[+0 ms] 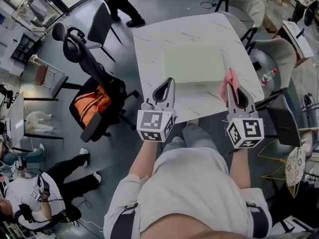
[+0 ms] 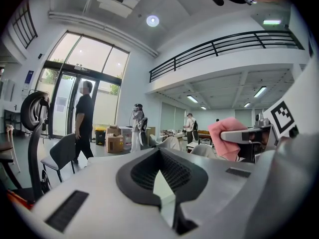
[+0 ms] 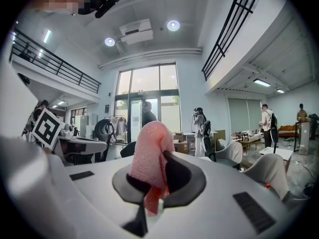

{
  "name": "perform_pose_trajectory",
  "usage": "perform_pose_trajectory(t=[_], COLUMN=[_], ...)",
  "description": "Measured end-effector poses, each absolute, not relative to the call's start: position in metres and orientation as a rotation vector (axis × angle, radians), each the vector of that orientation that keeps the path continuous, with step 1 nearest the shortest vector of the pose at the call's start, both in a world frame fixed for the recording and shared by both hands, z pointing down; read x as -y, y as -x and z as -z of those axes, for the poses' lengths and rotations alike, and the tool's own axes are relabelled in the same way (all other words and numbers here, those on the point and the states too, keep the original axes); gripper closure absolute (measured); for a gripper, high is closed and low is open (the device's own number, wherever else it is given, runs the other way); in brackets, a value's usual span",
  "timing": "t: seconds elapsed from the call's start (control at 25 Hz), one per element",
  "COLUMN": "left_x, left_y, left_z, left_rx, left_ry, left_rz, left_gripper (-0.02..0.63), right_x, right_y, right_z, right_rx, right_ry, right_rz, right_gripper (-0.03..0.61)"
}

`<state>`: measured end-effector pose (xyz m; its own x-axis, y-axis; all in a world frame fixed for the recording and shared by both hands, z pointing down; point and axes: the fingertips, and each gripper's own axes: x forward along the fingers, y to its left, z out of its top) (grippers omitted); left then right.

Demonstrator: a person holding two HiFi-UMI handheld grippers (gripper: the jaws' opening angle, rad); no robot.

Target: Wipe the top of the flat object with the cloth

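The right tongs (image 1: 232,88) are clamped on a crumpled pink mesh cloth (image 3: 148,151), which sticks up past their tips. The left tongs (image 1: 170,81) are closed tip to tip with nothing between them. Beyond both, the pale green flat rectangular slab (image 1: 194,63) lies on the white marbled desk (image 1: 152,46), its top bare.

**Head view:** from overhead, looking steeply down onto the white table (image 1: 154,44), close over its near edge.
**Left gripper view:** low at that near edge, facing level across the table toward the glass doors (image 2: 75,103). The pink cloth (image 2: 225,137) shows at its right margin.
**Right gripper view:** beside it, on the same heading.
**Shared:** all three views show the person in black (image 1: 122,6) beyond the table's far side, and both gripper views show the doors.
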<state>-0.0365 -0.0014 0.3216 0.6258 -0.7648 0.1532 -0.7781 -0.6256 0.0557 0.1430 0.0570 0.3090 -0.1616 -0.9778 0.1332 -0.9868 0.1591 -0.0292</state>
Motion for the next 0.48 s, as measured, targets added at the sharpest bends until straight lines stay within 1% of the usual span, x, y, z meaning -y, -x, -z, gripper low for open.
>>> perform_pose_trajectory(t=[0.48], left_x=[-0.0006], left_y=[0.0286], left_z=[-0.3214], left_rx=[1.293], left_ry=[-2.716], left_rz=[-0.159], left_gripper=[0.603], right_x=[-0.0594], right_y=[-0.1482], right_z=[-0.3044], right_rx=[2.339], right_ry=[-1.973], right_rz=[-0.159], right_gripper=[0.555])
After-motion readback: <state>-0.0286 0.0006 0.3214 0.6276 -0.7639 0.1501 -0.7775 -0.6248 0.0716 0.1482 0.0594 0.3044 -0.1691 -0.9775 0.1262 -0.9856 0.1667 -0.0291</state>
